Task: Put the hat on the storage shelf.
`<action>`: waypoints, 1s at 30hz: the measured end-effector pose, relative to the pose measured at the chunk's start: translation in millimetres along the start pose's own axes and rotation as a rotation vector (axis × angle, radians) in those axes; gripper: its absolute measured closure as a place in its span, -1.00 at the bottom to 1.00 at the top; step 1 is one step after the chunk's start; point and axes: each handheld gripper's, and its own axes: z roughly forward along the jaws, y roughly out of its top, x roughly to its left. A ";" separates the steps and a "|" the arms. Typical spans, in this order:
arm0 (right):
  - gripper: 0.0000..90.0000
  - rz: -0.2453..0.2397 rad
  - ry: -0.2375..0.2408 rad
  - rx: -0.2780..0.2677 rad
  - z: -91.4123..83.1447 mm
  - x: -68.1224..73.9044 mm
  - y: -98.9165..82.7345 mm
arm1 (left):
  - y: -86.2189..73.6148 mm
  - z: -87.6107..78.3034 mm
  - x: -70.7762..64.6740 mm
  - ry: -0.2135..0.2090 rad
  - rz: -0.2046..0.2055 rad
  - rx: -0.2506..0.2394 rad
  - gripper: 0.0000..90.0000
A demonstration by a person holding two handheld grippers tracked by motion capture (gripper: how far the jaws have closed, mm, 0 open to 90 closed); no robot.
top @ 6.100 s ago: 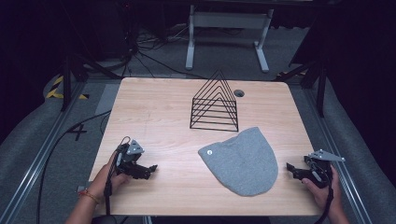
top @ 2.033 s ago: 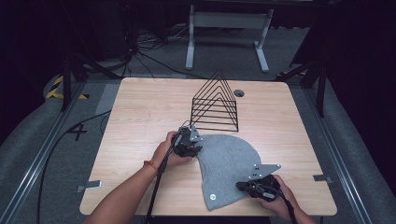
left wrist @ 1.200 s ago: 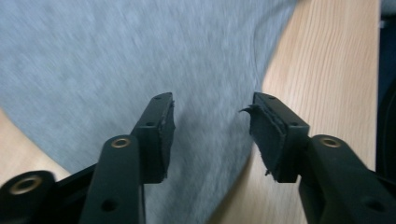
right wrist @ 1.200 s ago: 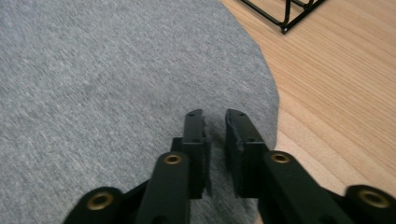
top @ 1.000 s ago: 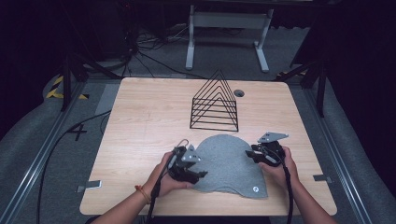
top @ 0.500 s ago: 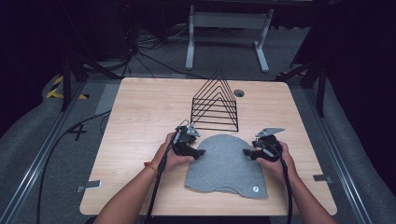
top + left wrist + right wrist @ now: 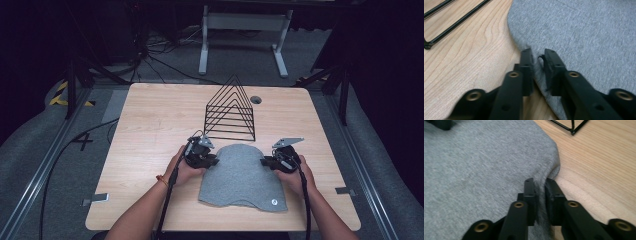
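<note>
- A light wooden table (image 7: 150,150) is set in a dark room, with cables on the grey floor around it.
- In the left gripper view, the left gripper (image 7: 537,56) is seen nearly closed, its jaws pinched on the edge of the grey hat (image 7: 584,32); a thin fold of cloth is held between them.
- In the right gripper view, the right gripper (image 7: 539,183) is likewise clamped on the hat's (image 7: 481,162) opposite edge, where the cloth is puckered.
- From above, the hat (image 7: 242,175) is seen lying flat near the front of the table, between the two grippers (image 7: 212,161) (image 7: 266,161), its rounded crown pointed at the wire rack (image 7: 231,112) just behind it.
- The step in hand is judged to be spreading or positioning the hat by its two sides.
- Next, both grips would need to be kept matched, so the cloth is lifted or slid evenly and the rack is not snagged.
</note>
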 end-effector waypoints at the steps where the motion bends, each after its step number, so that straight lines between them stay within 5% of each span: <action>1: 0.85 0.002 0.006 -0.007 0.2 -0.1 -0.6 | 0.2 0.3 0.0 -0.005 0.006 0.001 0.82; 10: 0.90 -0.021 0.014 -0.047 -9.2 1.0 -1.8 | 5.7 -5.4 -6.9 -0.004 0.037 -0.029 0.92; 23: 0.90 -0.077 0.046 -0.196 -54.0 14.3 12.2 | 18.6 -56.8 -17.6 0.011 0.095 -0.154 0.93; 30: 0.91 -0.122 0.042 -0.212 -61.8 22.1 25.0 | 30.2 -81.4 -19.4 0.049 0.144 -0.179 0.93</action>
